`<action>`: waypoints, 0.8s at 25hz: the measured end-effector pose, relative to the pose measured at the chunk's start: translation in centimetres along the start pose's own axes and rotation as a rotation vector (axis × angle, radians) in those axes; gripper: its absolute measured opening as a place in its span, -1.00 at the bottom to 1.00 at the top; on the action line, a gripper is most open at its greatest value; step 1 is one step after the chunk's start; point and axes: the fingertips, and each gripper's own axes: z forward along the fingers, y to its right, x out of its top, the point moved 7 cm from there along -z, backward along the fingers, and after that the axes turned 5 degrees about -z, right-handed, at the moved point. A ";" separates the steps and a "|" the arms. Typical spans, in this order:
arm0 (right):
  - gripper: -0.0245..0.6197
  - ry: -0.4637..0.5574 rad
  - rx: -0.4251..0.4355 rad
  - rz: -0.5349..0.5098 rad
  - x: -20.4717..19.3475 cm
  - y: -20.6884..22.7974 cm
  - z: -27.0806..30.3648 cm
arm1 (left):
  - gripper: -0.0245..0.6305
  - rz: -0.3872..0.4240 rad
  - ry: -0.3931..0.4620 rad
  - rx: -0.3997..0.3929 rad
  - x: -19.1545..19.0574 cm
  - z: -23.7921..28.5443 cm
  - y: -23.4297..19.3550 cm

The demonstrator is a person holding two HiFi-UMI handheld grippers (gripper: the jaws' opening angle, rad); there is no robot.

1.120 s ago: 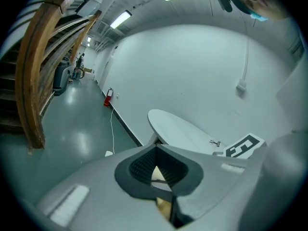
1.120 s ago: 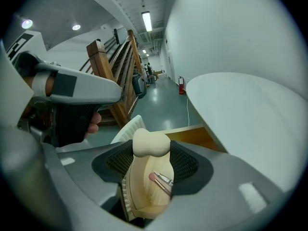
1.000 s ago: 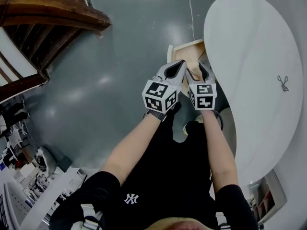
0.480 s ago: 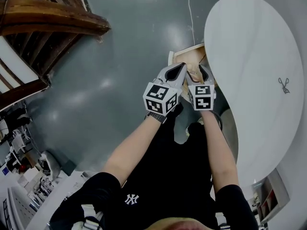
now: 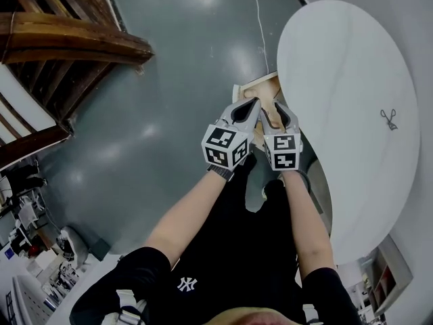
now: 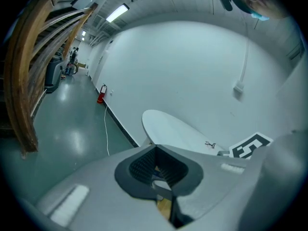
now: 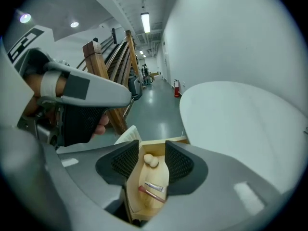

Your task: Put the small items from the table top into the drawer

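The wooden drawer (image 5: 254,85) stands pulled out from under the round white table (image 5: 345,114). In the right gripper view a beige sponge (image 7: 150,161), a small tube (image 7: 155,186) and a pink stick (image 7: 151,194) lie on the drawer's floor. My right gripper (image 7: 151,144) hangs above them; its jaws have just been closing, a gap remains and nothing is between them. My left gripper (image 5: 252,105) is beside it over the drawer's left edge, tips together and empty. A small dark scissor-like item (image 5: 388,118) lies far off on the tabletop.
A wooden stair structure (image 5: 67,32) rises at the upper left over the grey floor (image 5: 169,114). A thin cable (image 5: 260,26) runs along the floor toward the table. Cluttered shelves (image 5: 40,249) sit at the lower left. A red extinguisher (image 6: 100,94) stands by the wall.
My right gripper's jaws stand closer together than before. Both grippers stay over the drawer, lifted a little, and the head view has shifted slightly.
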 end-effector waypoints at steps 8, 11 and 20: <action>-0.58 0.081 -0.104 0.048 3.3 2.4 -6.9 | -0.92 0.029 -0.026 -0.082 2.2 -0.6 4.8; -0.62 0.117 -0.139 0.083 4.3 3.9 -9.2 | -0.92 0.051 -0.025 -0.110 3.2 -0.3 6.9; -0.82 0.216 -0.165 0.079 5.5 7.3 -15.6 | -0.92 0.094 0.002 -0.146 4.2 1.0 13.5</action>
